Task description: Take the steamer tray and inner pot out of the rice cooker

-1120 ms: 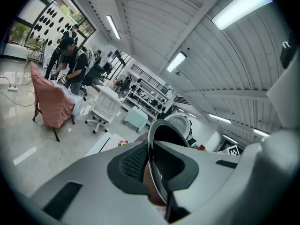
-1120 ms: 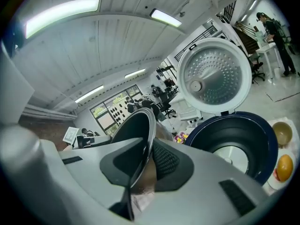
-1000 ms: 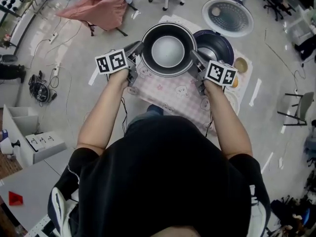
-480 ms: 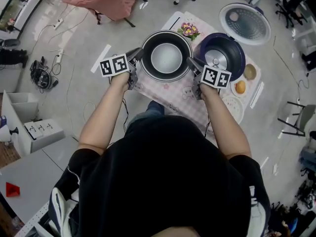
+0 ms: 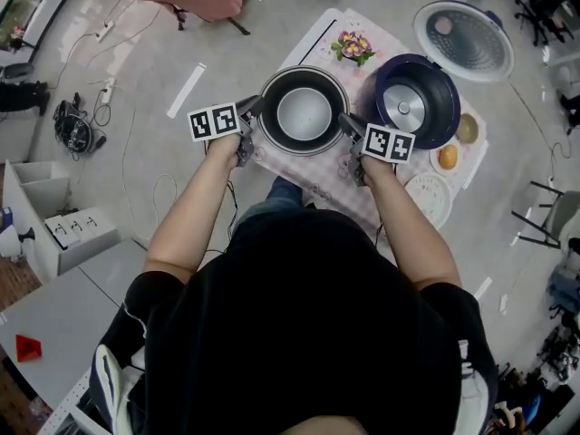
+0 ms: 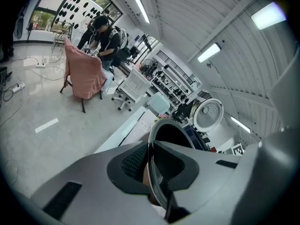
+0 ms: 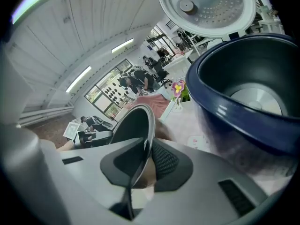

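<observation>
**Now: inner pot out of the cooker, pinched by both grippers**

Plainly, the inner pot is out of the rice cooker and hangs between the two grippers above the table, over its near-left corner, with part of the rim reaching past the left edge. Whether its base touches the pink patterned cloth cannot be told.

The left gripper has its jaws nearly together on the pot's left rim. In the left gripper view, the thin metal lip of the pot runs straight between the two dark pads, which press on it from inside and outside. The right gripper does the same on the opposite rim, its jaws closed to a narrow gap with the lip of the pot clamped between them.

The dark blue cooker stands just beside the pot, towards the table's far edge, with its white perforated lid thrown back. Its cavity shows only the metal plate at the bottom.

A small bunch of flowers sits at the far-left corner. A pale plate lies by the near edge, and an orange round thing lies between it and the cooker.
</observation>
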Demonstrator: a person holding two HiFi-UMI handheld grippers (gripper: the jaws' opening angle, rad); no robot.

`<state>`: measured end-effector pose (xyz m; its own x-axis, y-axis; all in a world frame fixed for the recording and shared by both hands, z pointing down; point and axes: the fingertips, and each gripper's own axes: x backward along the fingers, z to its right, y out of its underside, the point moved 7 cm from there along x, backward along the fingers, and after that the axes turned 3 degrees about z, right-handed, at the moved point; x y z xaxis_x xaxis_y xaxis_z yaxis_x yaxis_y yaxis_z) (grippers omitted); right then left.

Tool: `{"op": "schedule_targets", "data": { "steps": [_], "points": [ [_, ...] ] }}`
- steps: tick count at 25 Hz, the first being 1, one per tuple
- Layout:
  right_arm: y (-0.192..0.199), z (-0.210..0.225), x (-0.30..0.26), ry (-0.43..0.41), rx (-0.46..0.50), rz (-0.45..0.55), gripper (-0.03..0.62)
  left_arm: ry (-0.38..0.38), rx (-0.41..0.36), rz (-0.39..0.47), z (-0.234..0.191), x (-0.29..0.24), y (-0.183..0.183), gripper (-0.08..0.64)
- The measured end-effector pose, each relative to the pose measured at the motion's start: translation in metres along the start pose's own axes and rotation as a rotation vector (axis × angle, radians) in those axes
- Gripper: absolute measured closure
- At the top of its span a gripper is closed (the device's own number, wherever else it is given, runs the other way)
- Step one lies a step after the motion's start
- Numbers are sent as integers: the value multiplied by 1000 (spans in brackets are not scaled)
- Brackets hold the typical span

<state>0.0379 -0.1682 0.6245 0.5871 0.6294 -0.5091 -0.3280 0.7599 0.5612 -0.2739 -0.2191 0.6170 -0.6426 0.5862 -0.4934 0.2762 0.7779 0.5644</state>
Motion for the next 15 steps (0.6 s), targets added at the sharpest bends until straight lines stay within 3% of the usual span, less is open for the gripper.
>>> {"op": "schedule_targets", "data": {
  "steps": [7, 15],
  "points": [
    [19, 18, -15, 36, -34, -50, 537, -14, 43, -50, -25, -18, 20, 511],
    [31, 30, -20, 50, -51, -84, 532, -26, 9, -75, -26, -23, 24, 511]
  ]
}}
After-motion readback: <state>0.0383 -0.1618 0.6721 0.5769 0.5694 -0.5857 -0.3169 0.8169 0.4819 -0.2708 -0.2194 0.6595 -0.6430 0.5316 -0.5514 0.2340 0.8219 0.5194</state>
